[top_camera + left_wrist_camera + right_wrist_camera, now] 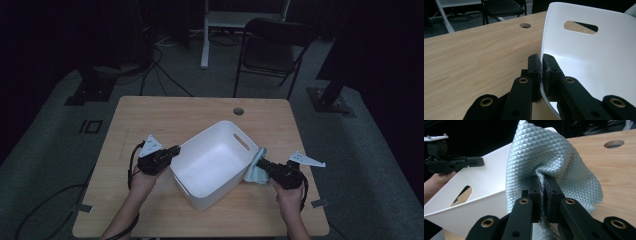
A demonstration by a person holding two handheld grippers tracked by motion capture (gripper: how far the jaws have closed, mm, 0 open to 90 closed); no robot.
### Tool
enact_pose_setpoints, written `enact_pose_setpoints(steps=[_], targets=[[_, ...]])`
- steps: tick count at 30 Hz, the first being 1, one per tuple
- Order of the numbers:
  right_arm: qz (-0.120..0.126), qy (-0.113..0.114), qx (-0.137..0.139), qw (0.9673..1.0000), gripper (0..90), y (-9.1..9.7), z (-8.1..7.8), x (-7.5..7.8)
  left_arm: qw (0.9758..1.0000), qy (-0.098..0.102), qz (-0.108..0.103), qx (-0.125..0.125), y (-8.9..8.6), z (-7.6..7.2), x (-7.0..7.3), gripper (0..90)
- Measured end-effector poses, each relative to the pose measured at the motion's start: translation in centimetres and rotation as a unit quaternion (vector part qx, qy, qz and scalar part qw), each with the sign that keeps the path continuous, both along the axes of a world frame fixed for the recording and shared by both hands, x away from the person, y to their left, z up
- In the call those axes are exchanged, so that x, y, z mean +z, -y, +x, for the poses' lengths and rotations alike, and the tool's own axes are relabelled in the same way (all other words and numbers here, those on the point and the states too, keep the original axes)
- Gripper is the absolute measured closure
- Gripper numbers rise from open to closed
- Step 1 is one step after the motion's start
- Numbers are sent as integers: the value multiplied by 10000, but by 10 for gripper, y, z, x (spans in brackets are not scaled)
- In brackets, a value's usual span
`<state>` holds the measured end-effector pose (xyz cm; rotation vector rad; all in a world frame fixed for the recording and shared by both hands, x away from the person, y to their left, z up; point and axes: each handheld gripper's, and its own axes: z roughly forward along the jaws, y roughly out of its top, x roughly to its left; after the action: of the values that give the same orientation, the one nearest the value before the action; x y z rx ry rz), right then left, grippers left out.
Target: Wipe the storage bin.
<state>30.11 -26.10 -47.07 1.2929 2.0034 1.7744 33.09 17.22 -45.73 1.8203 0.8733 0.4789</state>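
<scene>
One wooden table [150, 120] with a round hole near its far edge stands on grey carpet in a dark room, one black folding chair [272, 47] behind it. One white bin [215, 162] sits at the middle. The left gripper [541, 65], reaching in from the left edge, pinches the bin's wall. The right gripper [543, 185], near the right edge, clamps one pale blue quilted cloth [541, 155] just beside the bin.

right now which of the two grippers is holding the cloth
The right gripper, shut on the pale blue quilted cloth beside the white bin. The left gripper clamps the bin's rim instead.
</scene>
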Motion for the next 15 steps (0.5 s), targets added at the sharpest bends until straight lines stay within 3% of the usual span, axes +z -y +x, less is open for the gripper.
enact_pose_setpoints(steps=[4,10,15], targets=[[-85,-71,-26,9999,850,-1,0,-5,10000,0,4,-7,0,0,0,859],[-248,-358,-13,9991,850,-7,4,-19,10000,-11,19,-8,0,0,1,862],[-116,-162,137,9997,850,-10,-2,-7,10000,-12,25,-20,2,0,1,864]])
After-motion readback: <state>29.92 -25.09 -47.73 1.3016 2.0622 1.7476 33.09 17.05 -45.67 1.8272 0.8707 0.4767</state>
